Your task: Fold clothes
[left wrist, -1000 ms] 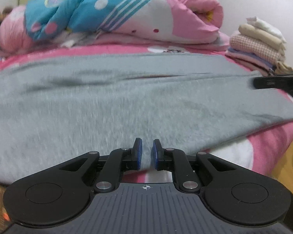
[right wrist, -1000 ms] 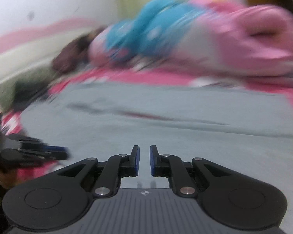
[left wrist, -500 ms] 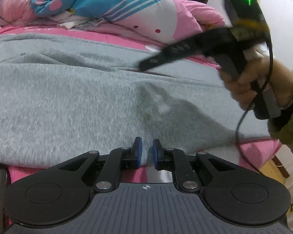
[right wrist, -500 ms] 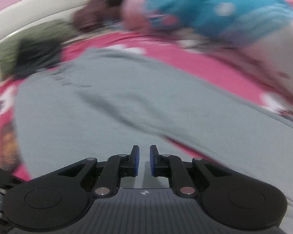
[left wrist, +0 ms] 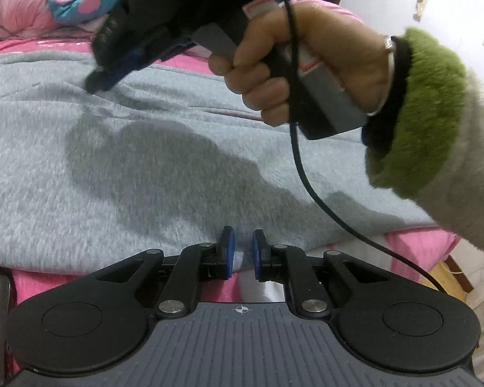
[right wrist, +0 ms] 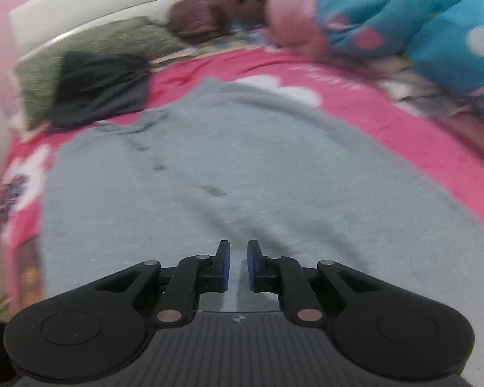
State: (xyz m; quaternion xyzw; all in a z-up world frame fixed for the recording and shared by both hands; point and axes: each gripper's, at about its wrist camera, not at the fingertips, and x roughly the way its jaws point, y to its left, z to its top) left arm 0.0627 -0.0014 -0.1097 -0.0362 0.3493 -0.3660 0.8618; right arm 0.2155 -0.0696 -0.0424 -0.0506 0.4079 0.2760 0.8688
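Grey garment (left wrist: 145, 174) is spread flat on the pink bedsheet (right wrist: 387, 135). Both the left gripper (left wrist: 241, 251) and right gripper (right wrist: 238, 266) are nearly closed on nothing. Bedsheet could be pinched along with the garment's edge.

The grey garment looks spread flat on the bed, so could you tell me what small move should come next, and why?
Probably open the left gripper and nip the near hem of the grey garment. Its jaws are nearly shut and empty right at that edge, while the right gripper, also empty, hangs above the cloth's middle.
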